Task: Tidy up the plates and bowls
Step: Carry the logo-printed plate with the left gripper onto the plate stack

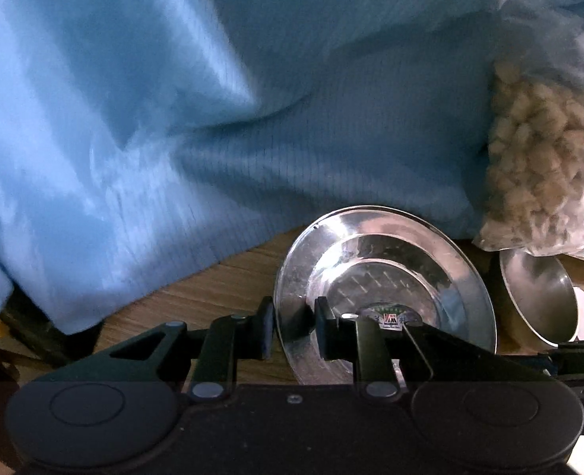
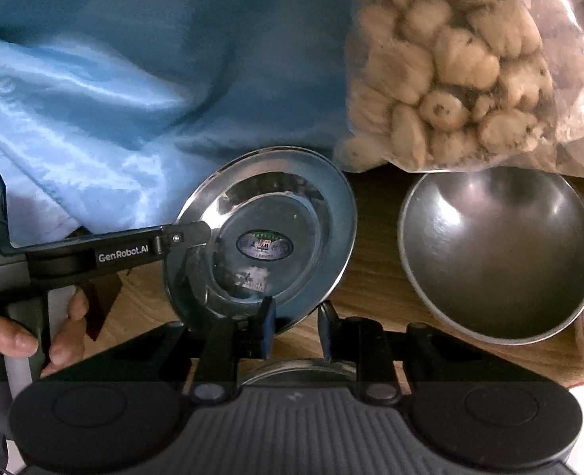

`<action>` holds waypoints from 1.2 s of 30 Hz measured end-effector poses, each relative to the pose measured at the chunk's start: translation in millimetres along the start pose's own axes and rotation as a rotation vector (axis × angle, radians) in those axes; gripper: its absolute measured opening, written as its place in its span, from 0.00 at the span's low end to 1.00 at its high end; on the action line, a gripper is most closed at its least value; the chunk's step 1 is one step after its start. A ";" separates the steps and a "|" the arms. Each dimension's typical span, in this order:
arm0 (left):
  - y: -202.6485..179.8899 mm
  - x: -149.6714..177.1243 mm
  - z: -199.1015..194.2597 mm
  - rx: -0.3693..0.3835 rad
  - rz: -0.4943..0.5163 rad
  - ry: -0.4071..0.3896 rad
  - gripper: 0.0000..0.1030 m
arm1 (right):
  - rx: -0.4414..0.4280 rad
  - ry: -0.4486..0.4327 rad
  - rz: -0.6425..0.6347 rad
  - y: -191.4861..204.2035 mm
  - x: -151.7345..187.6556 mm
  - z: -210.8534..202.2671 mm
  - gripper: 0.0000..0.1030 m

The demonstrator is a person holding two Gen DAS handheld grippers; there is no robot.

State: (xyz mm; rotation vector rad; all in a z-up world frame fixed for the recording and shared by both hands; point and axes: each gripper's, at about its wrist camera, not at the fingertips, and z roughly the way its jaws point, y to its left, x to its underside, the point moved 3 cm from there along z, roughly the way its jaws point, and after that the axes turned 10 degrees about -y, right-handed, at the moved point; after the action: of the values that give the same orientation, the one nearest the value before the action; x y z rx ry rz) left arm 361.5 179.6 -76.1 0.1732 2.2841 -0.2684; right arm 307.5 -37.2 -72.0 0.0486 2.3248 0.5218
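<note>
We see a plate [image 2: 280, 213] on the table [image 2: 375, 277], tilted up, with a bowl [image 2: 497, 253] just to its right. Behind both lies a cloth [image 2: 133, 79], spread to the left, and a bag [image 2: 462, 63] of lumps sits behind the bowl, hanging over its far rim. The left gripper [image 1: 292, 328] reaches in at the plate's left edge, the right gripper [image 2: 295, 328] at its near edge, each with its jaws either side of the rim.
</note>
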 end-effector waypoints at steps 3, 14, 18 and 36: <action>-7.2 -0.7 -16.0 0.001 0.011 -0.024 0.21 | -0.021 -0.008 -0.005 -3.1 1.1 -13.9 0.25; -51.4 23.3 -62.8 0.033 0.014 -0.037 0.21 | -0.007 -0.034 -0.029 -20.5 19.3 -78.3 0.25; -60.5 37.1 -65.2 0.021 -0.024 0.001 0.22 | -0.023 -0.019 -0.008 -28.7 34.2 -93.7 0.25; -101.4 85.8 -108.4 -0.063 -0.026 0.108 0.25 | -0.059 0.007 -0.032 -40.8 83.7 -137.0 0.25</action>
State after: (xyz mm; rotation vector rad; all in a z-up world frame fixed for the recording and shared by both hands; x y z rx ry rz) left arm 205.3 111.6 -56.2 0.1282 2.3996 -0.2047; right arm 158.5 -107.7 -55.0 -0.0179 2.3114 0.5747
